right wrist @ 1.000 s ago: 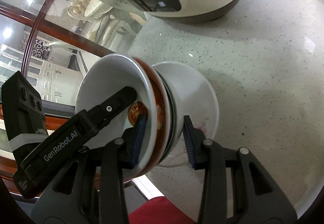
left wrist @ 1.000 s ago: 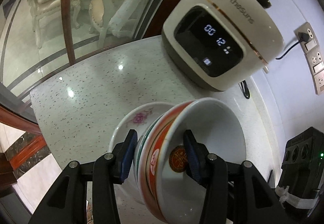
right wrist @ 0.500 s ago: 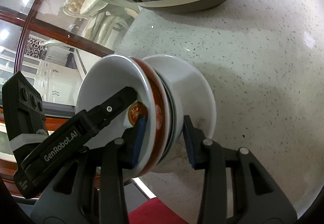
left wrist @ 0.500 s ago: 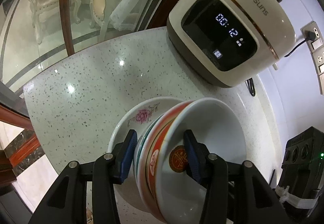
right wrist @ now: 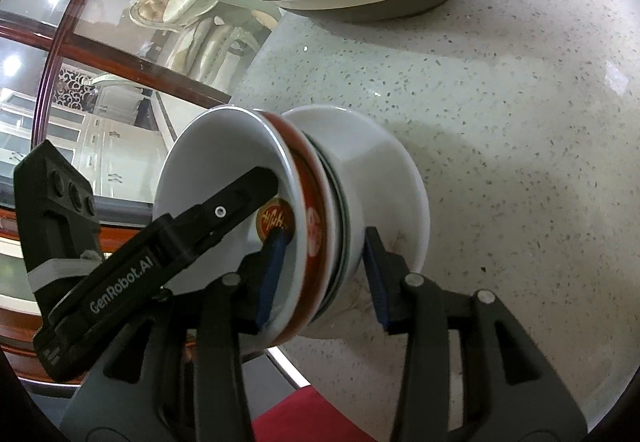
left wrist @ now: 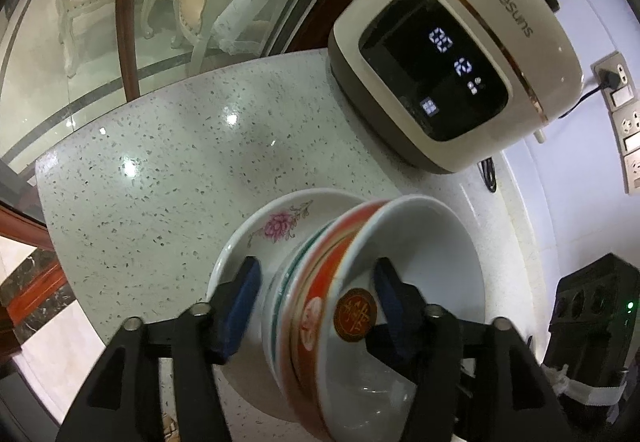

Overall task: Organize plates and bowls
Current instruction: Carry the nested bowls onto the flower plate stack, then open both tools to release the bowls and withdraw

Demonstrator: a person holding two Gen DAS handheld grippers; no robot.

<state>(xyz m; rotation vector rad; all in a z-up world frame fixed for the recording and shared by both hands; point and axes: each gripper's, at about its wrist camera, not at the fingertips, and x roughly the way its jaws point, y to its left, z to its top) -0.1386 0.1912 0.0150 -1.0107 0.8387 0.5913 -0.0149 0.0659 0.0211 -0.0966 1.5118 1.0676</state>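
Both the left tongs [left wrist: 316,302] and right tongs [right wrist: 324,270] grip the stacked bowls [left wrist: 360,282], tipped on edge above the tabletop [left wrist: 168,170], mouths facing sideways

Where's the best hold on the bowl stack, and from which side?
Take the rim wall. The bowl stack lies tipped, mouth sideways, so one finger fits inside the mouth and one outside the nested walls. The left hand-held gripper and right hand-held gripper each pinch it so from opposite sides, which likely keeps the bowls from sliding apart.
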